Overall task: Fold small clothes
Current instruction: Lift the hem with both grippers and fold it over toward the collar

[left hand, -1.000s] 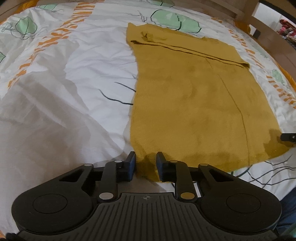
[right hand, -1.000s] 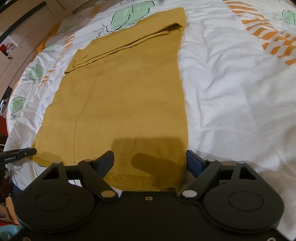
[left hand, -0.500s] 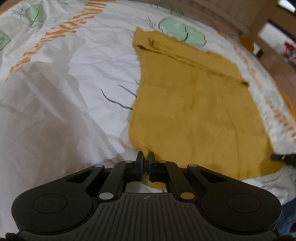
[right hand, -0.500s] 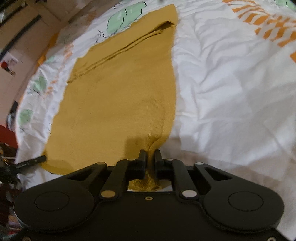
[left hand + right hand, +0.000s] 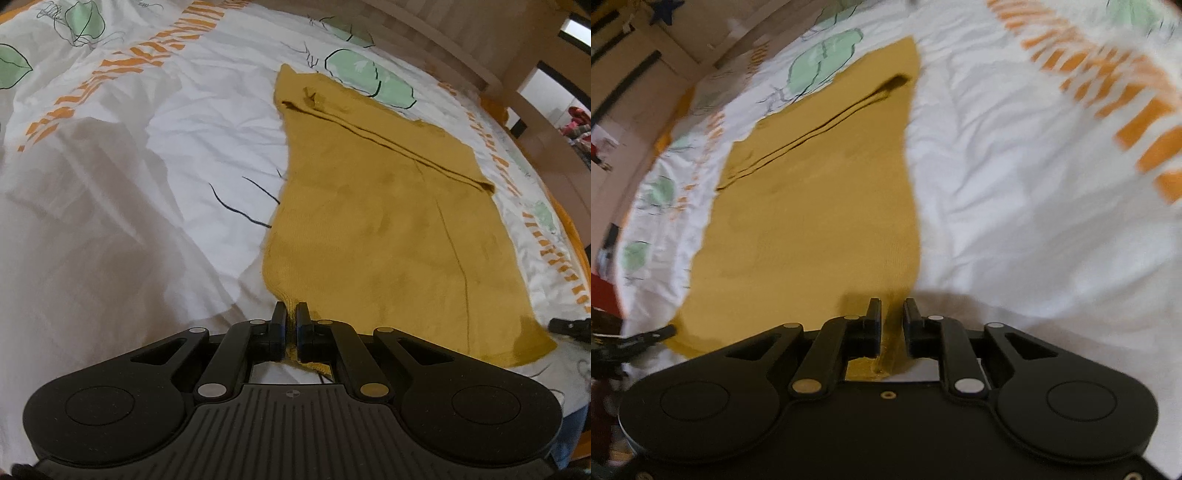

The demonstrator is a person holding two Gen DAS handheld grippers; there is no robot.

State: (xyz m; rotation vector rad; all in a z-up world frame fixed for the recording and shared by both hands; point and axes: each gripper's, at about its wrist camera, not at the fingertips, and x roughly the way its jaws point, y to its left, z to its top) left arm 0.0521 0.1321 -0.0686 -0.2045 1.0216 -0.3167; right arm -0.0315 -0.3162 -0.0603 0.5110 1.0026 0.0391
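A mustard-yellow knit garment point(image 5: 373, 221) lies spread on the bed, with a folded band across its far end. My left gripper point(image 5: 290, 314) is shut on the garment's near left corner. The garment also shows in the right wrist view point(image 5: 820, 206), where my right gripper point(image 5: 892, 314) is shut on its near right corner, the cloth bunched between the fingers. The right gripper's tip point(image 5: 569, 326) shows at the right edge of the left wrist view. The left gripper's tip point(image 5: 646, 338) shows at the left edge of the right wrist view.
The bed sheet point(image 5: 129, 184) is white with green leaf and orange stripe prints, and is wrinkled. A wooden bed frame point(image 5: 517, 74) runs along the far side. A wall and furniture point(image 5: 635, 74) stand beyond the bed's left edge.
Both grippers closed from open onto the garment's near corners. Since then both have lifted slightly and the near hem has pulled up with them.
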